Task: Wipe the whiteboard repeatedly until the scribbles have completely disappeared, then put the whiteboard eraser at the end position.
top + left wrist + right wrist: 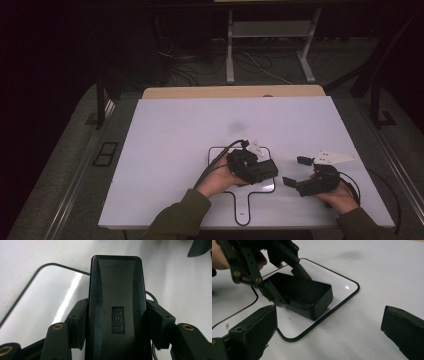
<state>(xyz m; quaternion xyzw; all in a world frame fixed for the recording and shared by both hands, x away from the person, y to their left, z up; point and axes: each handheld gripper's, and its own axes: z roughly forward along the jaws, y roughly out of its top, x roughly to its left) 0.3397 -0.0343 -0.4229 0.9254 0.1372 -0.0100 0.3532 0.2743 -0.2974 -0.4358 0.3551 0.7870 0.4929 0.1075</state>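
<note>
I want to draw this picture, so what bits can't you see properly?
- Black box, left gripper view: near end cut off by the bottom edge; its sides are covered by the left gripper.
- Board, high view: its middle is hidden by the gripper and box.
- Board handle print, right gripper view: too small and blurred to read.
- Right gripper, right gripper view: jaw tips cut off by the edges.

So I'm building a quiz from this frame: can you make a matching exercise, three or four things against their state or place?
Things:
1. left gripper
2. right gripper
3. black box
4. small whiteboard

States:
a. lies flat on the table, black-edged
b. open, holding nothing
c. held between two jaws, over the whiteboard
d. shut on the box

Pairs: 1-d, 2-b, 3-c, 4-a
</note>
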